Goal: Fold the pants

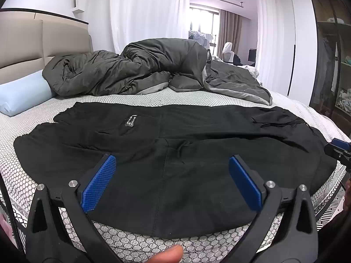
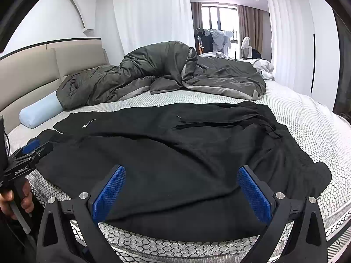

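Black pants (image 1: 175, 144) lie spread across the near part of the bed, folded lengthwise, with a small label (image 1: 131, 121) on top; they also show in the right wrist view (image 2: 175, 153). My left gripper (image 1: 172, 164) is open and empty, hovering over the pants near the bed's front edge. My right gripper (image 2: 182, 175) is open and empty, over the pants further right. The left gripper also shows at the left of the right wrist view (image 2: 33, 149), and the right gripper shows at the right edge of the left wrist view (image 1: 339, 149).
A dark grey duvet (image 1: 140, 70) is bunched at the far side of the bed. A light blue pillow (image 1: 22, 94) lies by the beige headboard (image 1: 33, 43). The patterned mattress (image 1: 153, 245) edge is just below the grippers. A wardrobe (image 1: 329, 65) stands at right.
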`<state>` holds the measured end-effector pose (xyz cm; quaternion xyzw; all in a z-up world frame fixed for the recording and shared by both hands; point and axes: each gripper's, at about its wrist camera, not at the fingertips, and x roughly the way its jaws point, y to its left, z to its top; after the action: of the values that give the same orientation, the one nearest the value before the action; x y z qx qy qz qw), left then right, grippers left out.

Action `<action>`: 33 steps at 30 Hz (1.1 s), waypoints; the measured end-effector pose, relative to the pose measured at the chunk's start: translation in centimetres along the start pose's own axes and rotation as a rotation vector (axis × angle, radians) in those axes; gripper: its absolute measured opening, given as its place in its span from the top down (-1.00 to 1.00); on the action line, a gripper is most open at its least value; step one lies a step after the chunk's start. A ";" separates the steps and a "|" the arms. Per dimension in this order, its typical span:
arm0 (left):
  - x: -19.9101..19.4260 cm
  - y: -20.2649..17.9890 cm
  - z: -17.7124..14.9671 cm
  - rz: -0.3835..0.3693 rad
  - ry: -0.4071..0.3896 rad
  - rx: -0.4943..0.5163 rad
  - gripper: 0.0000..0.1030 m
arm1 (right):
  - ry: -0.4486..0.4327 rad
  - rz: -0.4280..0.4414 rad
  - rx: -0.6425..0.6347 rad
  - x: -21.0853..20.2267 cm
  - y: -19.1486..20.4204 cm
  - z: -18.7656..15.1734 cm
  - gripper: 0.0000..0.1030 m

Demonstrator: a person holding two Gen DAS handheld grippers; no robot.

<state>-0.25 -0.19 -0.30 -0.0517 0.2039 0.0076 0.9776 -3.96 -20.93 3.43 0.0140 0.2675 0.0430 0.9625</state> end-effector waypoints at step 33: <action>-5.0 21.1 3.7 0.234 0.137 -0.486 -0.97 | 0.068 -0.062 0.323 -2.6 -10.3 0.2 -1.00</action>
<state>-4.08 21.17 2.99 -0.2610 0.2665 0.1654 0.9129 -5.27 -31.44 4.37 0.1590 0.3038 -0.0297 0.9389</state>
